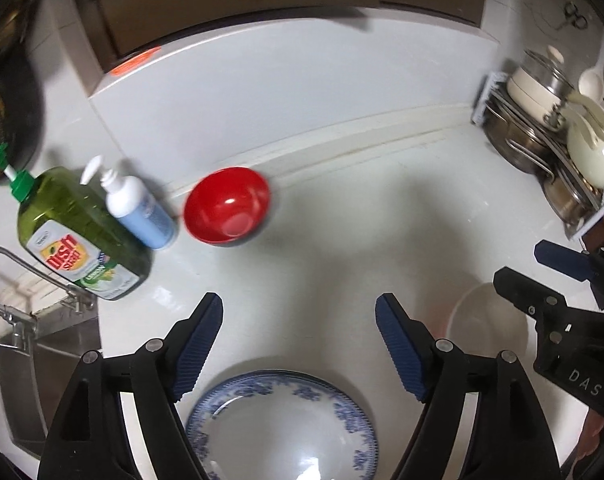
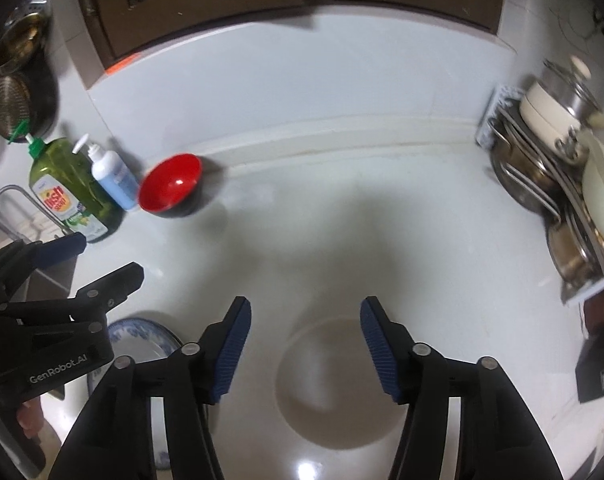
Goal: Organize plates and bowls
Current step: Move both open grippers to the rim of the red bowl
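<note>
Left gripper (image 1: 300,308) gapes empty above the blue-patterned white plate (image 1: 282,420); right gripper (image 2: 303,312) gapes empty over the white bowl (image 2: 341,384); glossy red bowl (image 1: 226,211) at eleven o'clock

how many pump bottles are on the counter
2: a green dish soap bottle by the sink, and a white and blue bottle between it and the red bowl.

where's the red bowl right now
The red bowl sits upright on the white counter near the back wall, left of centre in both wrist views, right beside the blue pump bottle.
</note>
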`<state>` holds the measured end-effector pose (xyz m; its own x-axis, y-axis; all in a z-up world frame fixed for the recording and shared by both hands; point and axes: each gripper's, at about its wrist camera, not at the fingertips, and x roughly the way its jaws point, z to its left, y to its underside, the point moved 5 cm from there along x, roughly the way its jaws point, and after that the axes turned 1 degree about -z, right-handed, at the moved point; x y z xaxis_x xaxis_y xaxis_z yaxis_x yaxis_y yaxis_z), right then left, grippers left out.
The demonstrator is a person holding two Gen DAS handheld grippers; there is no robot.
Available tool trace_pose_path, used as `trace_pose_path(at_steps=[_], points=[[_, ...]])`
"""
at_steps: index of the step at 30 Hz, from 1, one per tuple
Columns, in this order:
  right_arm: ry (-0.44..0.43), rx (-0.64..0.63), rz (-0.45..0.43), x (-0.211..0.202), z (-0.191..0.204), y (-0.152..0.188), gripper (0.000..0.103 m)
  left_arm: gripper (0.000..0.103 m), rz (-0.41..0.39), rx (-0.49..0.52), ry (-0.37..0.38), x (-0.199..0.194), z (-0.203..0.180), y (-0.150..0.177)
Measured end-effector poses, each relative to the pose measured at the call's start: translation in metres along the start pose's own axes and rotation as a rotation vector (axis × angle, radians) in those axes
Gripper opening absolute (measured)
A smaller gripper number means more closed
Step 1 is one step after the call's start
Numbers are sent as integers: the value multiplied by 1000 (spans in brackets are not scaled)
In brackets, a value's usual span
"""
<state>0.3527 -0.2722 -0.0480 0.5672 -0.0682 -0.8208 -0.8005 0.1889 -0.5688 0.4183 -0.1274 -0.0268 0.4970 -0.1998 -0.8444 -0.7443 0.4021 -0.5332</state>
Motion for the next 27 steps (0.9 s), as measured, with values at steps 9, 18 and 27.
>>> trace_pose_path(at_steps=[9,18,27], points=[[-40,-53,-36,8,45,-43,59,79,6,-90,-23,-1,55,-17],[-108,-122,-43,29,84,-82,59,75,8,-230,-27,11,96,-29],[-184,-120,-26,72,106,-113,59,55,80,-330,-21,55,120,-39]])
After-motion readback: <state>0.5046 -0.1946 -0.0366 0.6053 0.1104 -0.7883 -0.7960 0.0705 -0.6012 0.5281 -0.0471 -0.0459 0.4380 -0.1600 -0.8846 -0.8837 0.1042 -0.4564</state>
